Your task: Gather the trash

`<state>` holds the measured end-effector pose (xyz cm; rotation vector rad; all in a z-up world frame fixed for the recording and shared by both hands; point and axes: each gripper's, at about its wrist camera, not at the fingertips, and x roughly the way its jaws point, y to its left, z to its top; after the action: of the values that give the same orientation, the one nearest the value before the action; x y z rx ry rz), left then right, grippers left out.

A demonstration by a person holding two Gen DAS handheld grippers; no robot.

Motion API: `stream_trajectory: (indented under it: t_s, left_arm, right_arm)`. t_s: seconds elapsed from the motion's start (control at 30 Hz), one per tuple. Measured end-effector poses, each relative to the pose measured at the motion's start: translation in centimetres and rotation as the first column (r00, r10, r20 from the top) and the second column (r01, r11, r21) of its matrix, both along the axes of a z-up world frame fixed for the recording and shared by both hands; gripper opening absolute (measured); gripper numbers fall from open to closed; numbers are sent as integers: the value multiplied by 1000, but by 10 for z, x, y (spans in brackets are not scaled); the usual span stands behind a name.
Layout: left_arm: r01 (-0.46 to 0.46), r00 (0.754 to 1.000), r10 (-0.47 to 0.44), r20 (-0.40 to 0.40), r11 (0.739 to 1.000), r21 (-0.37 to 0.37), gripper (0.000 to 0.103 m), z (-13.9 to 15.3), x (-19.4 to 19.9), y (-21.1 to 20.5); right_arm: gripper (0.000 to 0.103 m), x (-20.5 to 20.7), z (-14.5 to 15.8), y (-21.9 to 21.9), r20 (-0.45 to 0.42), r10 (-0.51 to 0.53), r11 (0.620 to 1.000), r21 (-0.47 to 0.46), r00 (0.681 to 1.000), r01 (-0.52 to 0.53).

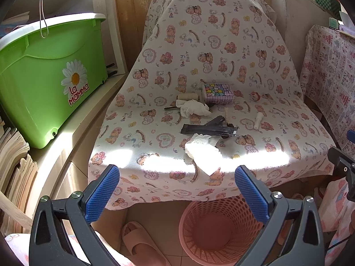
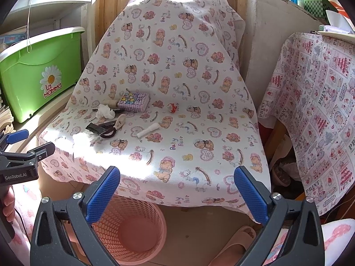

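The left gripper [image 1: 177, 175] and right gripper [image 2: 177, 176] both gape wide, holding nothing, above the pink basket [image 1: 224, 204]. On the bear-print cloth [image 1: 221, 55], from left, lie a crumpled tissue [image 1: 194, 108], a black wrapper [image 1: 208, 129] and a larger tissue [image 1: 203, 153] at the near edge. All look light and soft, so pinch a raised fold.

Both wrist fisheyes face 12 o'clock from near the bear-printed cloth-covered seat [image 1: 221, 51], sharing it and the pink perforated plastic basket [image 2: 133, 228].
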<state>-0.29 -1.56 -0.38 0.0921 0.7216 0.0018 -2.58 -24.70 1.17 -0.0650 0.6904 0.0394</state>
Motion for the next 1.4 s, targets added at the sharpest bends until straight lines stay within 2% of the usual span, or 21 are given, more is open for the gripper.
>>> stream_trajectory:
  t_s: [0.37,1.4]
  left_arm:
    - [10,998,-14,60,998,67,102,4,-7,-11]
    - [7,999,-9,33,999,48,103,-3,-4,-16]
  right_arm:
    - [103,-3,3,-3,10,-6,1000,5,1000,6]
    - [103,-5,5,-3,12,-2,1000,1,1000,2]
